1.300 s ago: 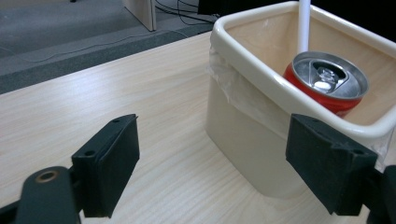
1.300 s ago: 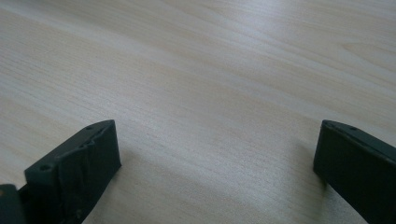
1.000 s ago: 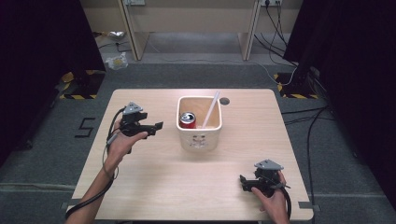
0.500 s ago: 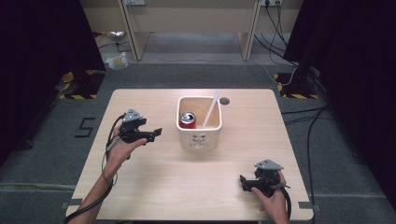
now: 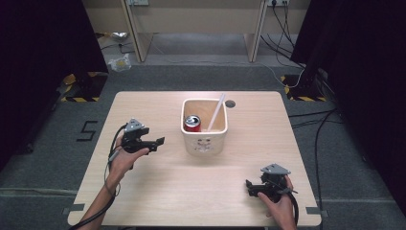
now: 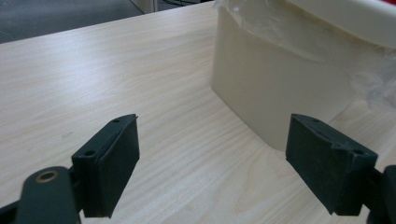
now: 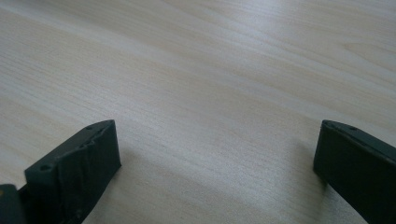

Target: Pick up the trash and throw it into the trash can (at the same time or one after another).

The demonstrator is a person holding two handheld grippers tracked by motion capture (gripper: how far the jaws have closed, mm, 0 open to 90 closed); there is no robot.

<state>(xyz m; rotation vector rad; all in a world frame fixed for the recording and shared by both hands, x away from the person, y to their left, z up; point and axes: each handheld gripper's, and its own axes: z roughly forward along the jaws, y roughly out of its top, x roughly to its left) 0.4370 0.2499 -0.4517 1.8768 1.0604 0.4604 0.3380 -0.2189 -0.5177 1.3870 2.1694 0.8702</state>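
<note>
On the bench (image 5: 158, 191), just left of the cream bin (image 5: 205, 143), we hold our left claw (image 5: 158, 142) low with its jaws spread wide and nothing between them. The left gripper view has the bin's near wall (image 6: 280, 84) rising just beyond the right-hand jaw, not touching it. Inside the bin stand a red can (image 5: 192, 122) at the left and a white straw (image 5: 215, 112) leaning up against the far right rim. Our right claw (image 5: 249, 188) sits near the front right of the bench, well apart from the bin, jaws also wide over bare wood.

We judge that we are at a pause between placements, or about to reach for the bin itself; the left hand looks the likelier one to act. If the bin is to be shifted, our next move calls for lifting the left claw over the rim and closing on the wall, slowly enough that the can stays upright.
</note>
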